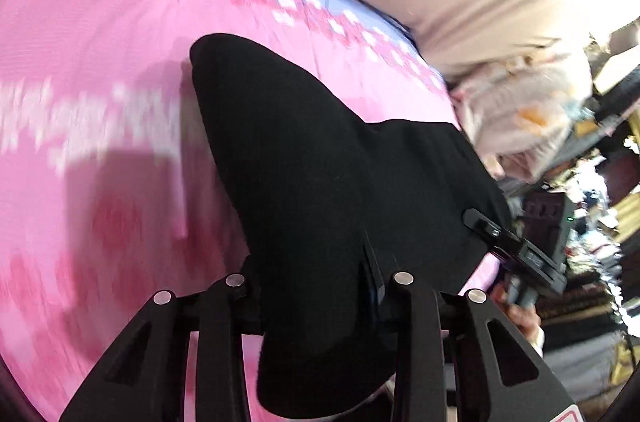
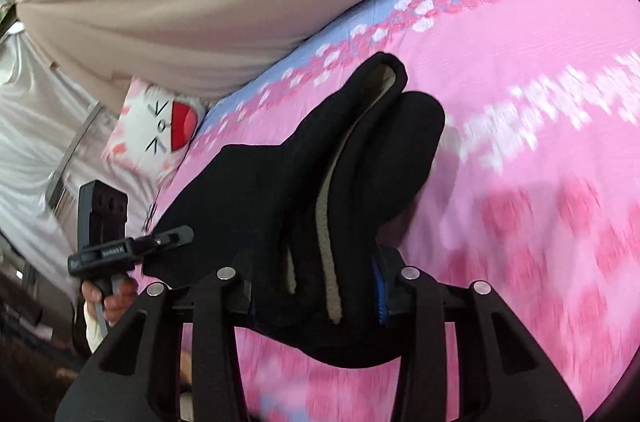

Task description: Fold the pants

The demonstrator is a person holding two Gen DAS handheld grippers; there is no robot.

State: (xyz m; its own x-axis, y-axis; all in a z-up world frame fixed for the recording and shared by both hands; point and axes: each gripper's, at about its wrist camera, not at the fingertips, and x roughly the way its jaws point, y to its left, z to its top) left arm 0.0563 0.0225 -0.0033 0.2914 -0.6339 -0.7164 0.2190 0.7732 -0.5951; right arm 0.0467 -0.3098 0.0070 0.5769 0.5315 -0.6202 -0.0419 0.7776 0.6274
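Note:
Black pants (image 1: 304, 158) with a pale fleece lining (image 2: 324, 222) hang lifted above a pink flowered bedspread (image 1: 88, 34). My left gripper (image 1: 320, 286) is shut on one end of the pants, the fabric bunched between its fingers. My right gripper (image 2: 316, 282) is shut on the other end, several layers draping over it. Each gripper shows in the other's view: the right one (image 1: 516, 246) at the pants' right edge, the left one (image 2: 132, 246) at their left edge. The pants hide both sets of fingertips.
The bedspread (image 2: 520, 102) has a blue band with pink and white flowers at its far edge. A beige curtain (image 2: 180, 2) hangs behind the bed. A white cat pillow (image 2: 160, 130) lies at the bed's corner. Cluttered shelves (image 1: 592, 222) stand beyond the bed.

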